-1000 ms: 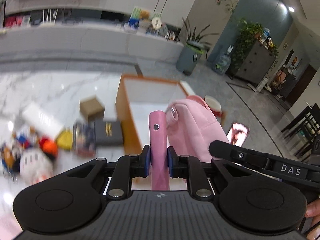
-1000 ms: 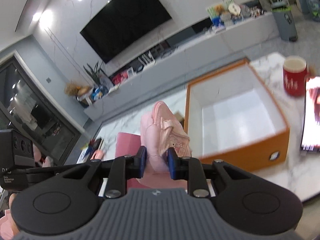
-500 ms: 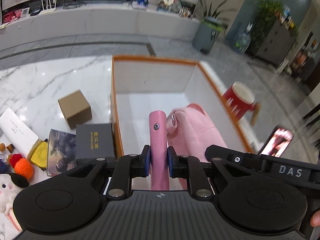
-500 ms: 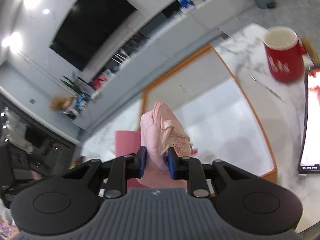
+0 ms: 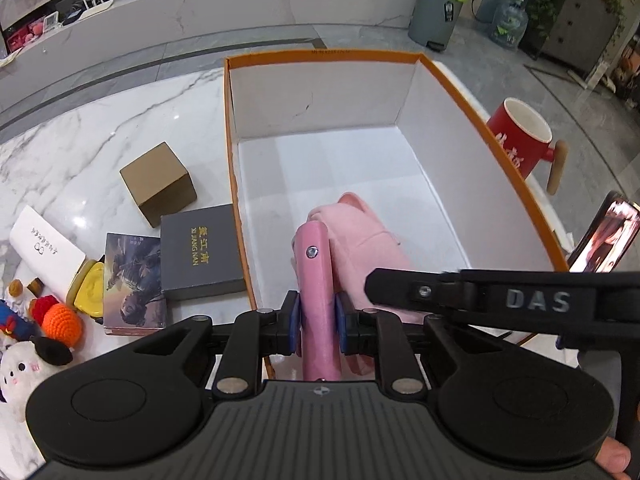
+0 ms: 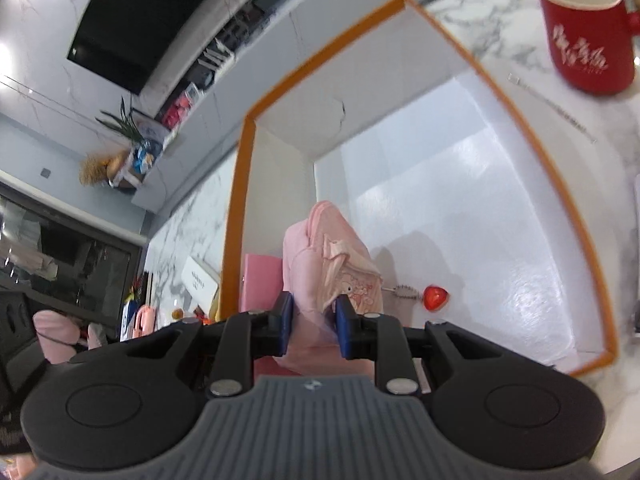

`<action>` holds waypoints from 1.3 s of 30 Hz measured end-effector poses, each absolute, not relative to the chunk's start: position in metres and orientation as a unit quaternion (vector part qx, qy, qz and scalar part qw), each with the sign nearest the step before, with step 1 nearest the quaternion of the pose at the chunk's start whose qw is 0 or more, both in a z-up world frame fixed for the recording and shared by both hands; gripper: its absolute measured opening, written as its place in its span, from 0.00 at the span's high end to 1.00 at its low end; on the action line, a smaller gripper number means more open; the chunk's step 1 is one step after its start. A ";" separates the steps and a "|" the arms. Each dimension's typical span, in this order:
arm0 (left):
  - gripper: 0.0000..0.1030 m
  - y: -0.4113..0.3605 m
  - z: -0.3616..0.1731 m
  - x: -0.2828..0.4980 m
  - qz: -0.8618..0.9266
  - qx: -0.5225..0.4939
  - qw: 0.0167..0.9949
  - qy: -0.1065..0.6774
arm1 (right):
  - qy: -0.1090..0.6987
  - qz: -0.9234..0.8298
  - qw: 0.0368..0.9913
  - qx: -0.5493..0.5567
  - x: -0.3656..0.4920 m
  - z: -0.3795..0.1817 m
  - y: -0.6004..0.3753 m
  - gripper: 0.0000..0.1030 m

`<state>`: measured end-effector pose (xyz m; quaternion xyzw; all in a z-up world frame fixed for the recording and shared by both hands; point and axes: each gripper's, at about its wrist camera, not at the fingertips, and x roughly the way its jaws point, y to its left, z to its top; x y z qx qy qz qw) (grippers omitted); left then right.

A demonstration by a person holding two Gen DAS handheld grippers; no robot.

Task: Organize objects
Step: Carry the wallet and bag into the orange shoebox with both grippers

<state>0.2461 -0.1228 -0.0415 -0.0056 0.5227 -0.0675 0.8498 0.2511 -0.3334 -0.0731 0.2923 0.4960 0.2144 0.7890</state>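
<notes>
Ahead of both grippers, on marble table (image 5: 80, 140): orange box (image 5: 230, 140), open, white inside. Beyond its right wall, red mug (image 5: 516, 140) and phone (image 5: 604, 240). Left of left gripper (image 5: 318, 320): grey box (image 5: 200, 252), brown cube (image 5: 158, 182), plush toys (image 5: 24, 368).

Right tool's black body crossing over bag (image 5: 360, 232) in left view.

Left jaws clamped on pink strap (image 5: 316, 272), just eased slightly wider, strap between pads. Right gripper (image 6: 314, 324) clenched on bag fabric.

Bag soft, pale pink, cartoon patch, red heart charm (image 6: 435, 297); lowered inside box near left wall, floor contact unclear.
</notes>
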 end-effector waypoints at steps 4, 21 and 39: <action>0.79 -0.126 -0.041 0.244 -0.070 0.010 0.851 0.520 | 0.512 0.207 0.789 0.270 0.256 -0.077 -0.328 0.77; 0.45 -0.110 -0.003 0.206 -0.163 0.045 0.878 0.447 | 0.536 0.230 0.771 0.257 0.263 -0.084 -0.328 0.76; 0.81 -0.043 -0.040 0.215 -0.140 -0.152 0.837 0.506 | 0.549 0.266 0.773 0.173 0.252 -0.081 -0.282 0.76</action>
